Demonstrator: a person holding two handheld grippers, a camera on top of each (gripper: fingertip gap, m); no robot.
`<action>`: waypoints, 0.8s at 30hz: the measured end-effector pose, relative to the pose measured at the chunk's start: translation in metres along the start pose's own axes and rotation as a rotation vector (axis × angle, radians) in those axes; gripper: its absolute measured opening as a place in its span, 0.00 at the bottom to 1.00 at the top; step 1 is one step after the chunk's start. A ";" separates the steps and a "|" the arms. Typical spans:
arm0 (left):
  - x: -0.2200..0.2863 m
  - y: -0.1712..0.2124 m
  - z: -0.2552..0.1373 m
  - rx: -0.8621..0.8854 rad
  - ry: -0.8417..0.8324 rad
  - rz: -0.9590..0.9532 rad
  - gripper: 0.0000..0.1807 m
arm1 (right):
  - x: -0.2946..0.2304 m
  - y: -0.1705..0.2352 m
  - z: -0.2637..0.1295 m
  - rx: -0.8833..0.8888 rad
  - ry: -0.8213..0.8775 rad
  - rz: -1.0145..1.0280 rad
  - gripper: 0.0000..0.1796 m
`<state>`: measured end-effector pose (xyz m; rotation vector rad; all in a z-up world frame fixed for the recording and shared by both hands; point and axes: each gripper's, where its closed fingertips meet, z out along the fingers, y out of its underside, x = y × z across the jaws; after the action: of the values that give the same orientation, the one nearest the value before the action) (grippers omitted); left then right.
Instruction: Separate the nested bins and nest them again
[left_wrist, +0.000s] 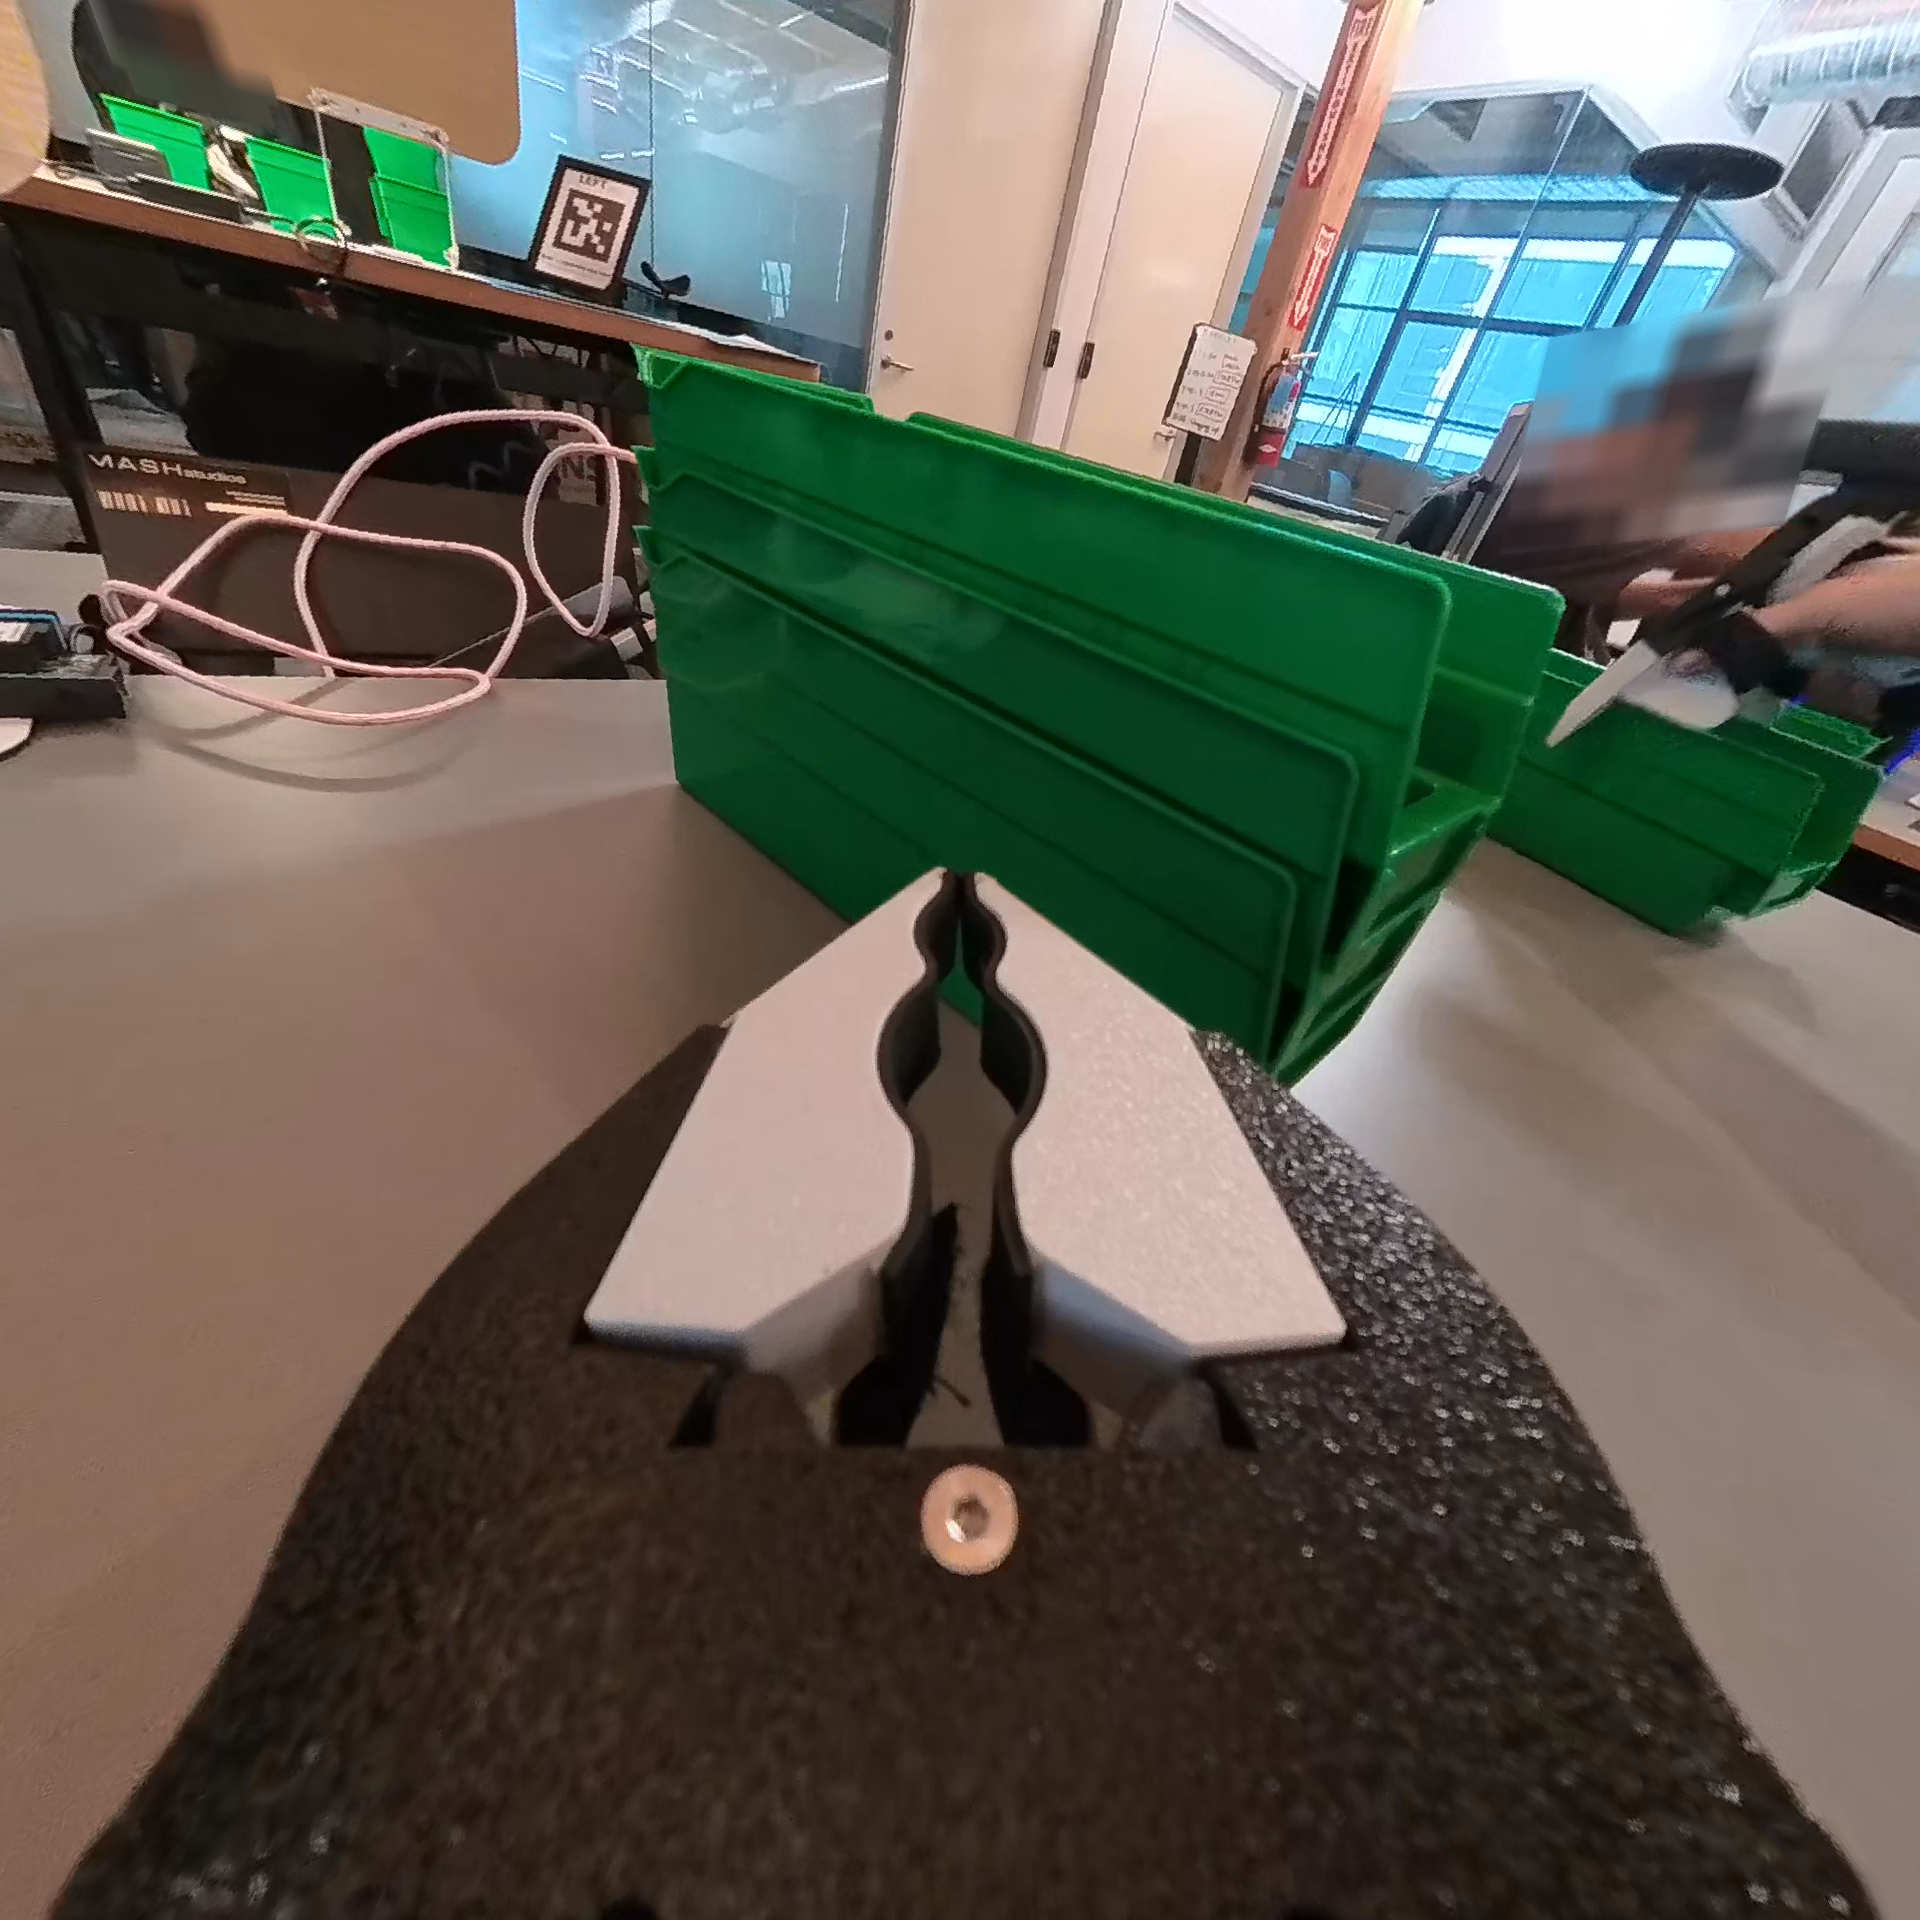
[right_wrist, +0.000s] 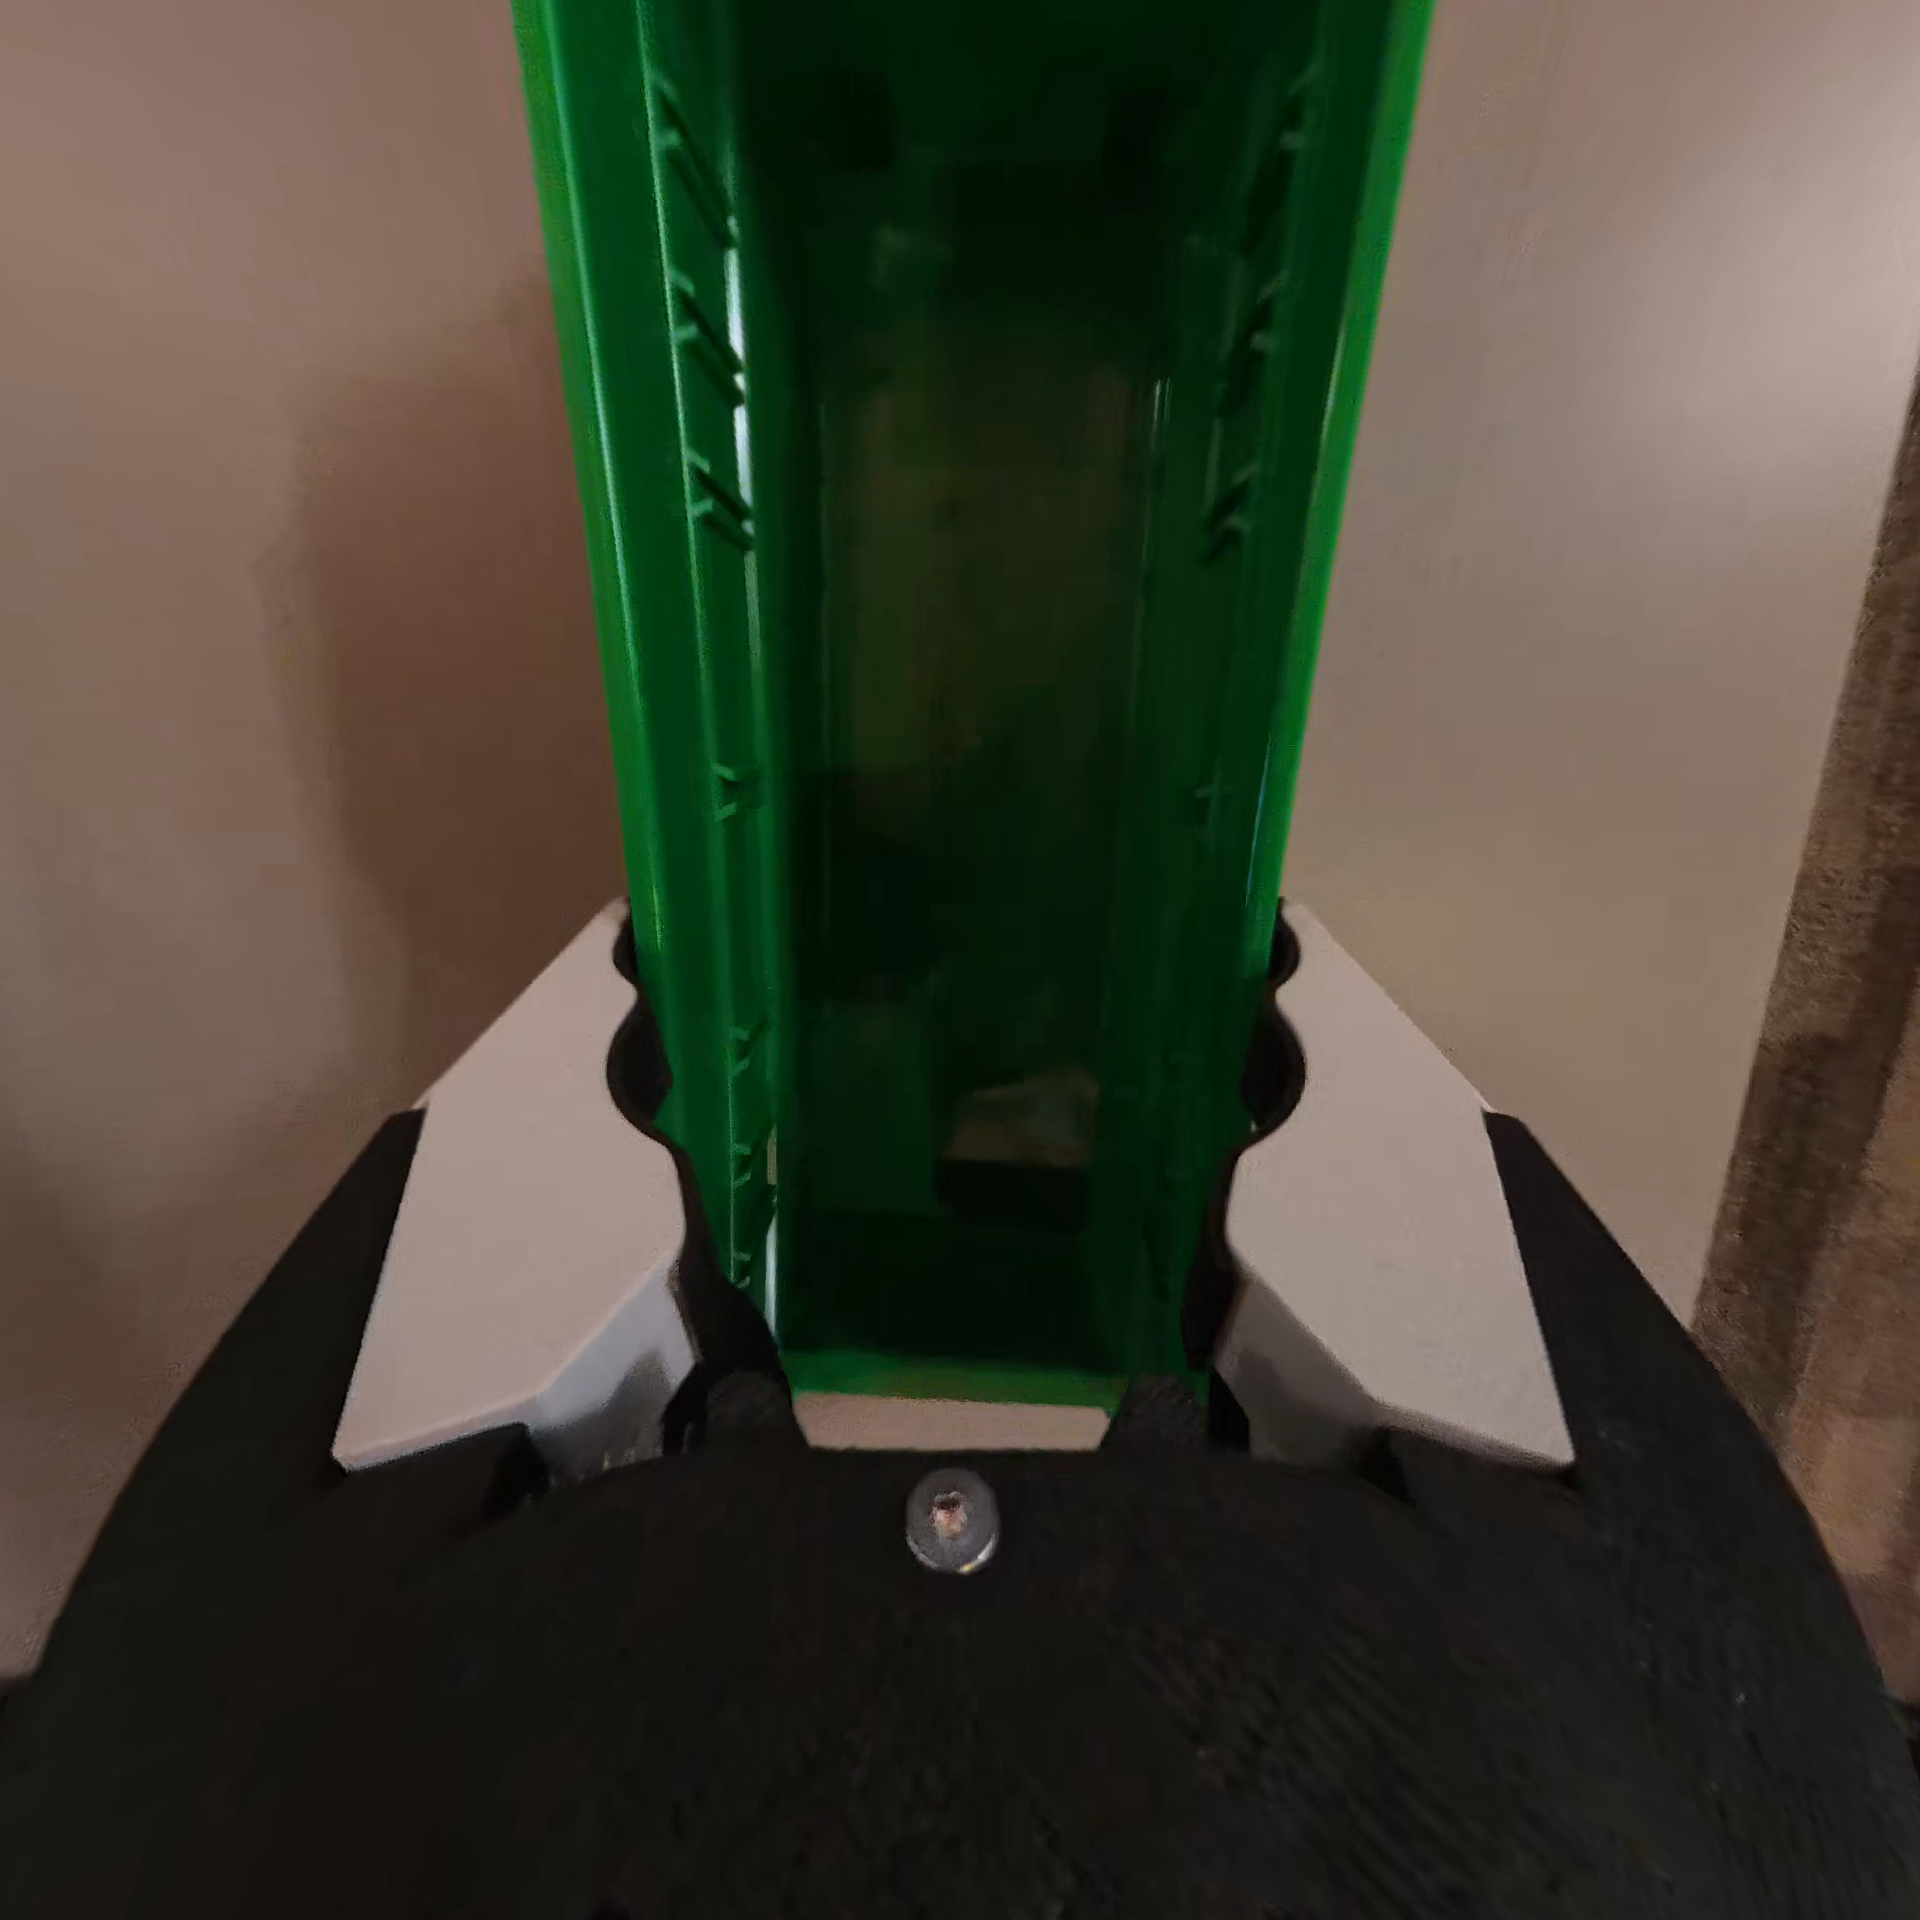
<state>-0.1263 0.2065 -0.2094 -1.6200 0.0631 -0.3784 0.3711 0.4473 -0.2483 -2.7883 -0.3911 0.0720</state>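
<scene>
A stack of several nested green bins (left_wrist: 1039, 665) stands on the grey table (left_wrist: 312, 987), its long side toward me. My left gripper (left_wrist: 961, 883) is shut and empty, its tips just in front of the stack's lower side wall. To the right lies another group of green bins (left_wrist: 1714, 831). My right gripper (left_wrist: 1600, 707), held by a hand, is over it. In the right wrist view the right gripper (right_wrist: 956, 935) straddles one end of a green bin (right_wrist: 987, 623), its fingers (right_wrist: 520, 1143) pressing on both outer walls. I look down into the bin's dark inside.
A pink cord (left_wrist: 312, 623) loops on the table at the left, by a black box (left_wrist: 187, 499) and small devices (left_wrist: 52, 665). More green bins (left_wrist: 281, 166) and a framed marker (left_wrist: 590, 223) sit on a back shelf. A person is at the far right.
</scene>
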 end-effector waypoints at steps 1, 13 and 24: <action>0.000 0.001 0.000 -0.004 0.002 0.001 0.00 | -0.003 0.001 -0.002 -0.021 0.007 -0.016 0.60; 0.004 -0.002 -0.004 0.023 0.030 -0.038 0.00 | -0.139 -0.053 -0.099 0.176 -0.220 -0.009 0.52; 0.002 -0.005 -0.011 0.044 0.038 -0.050 0.00 | -0.383 -0.066 -0.196 0.177 -0.378 -0.261 0.55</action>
<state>-0.1287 0.1960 -0.2042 -1.5732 0.0427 -0.4464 0.0045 0.3411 -0.0400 -2.5192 -0.7942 0.5491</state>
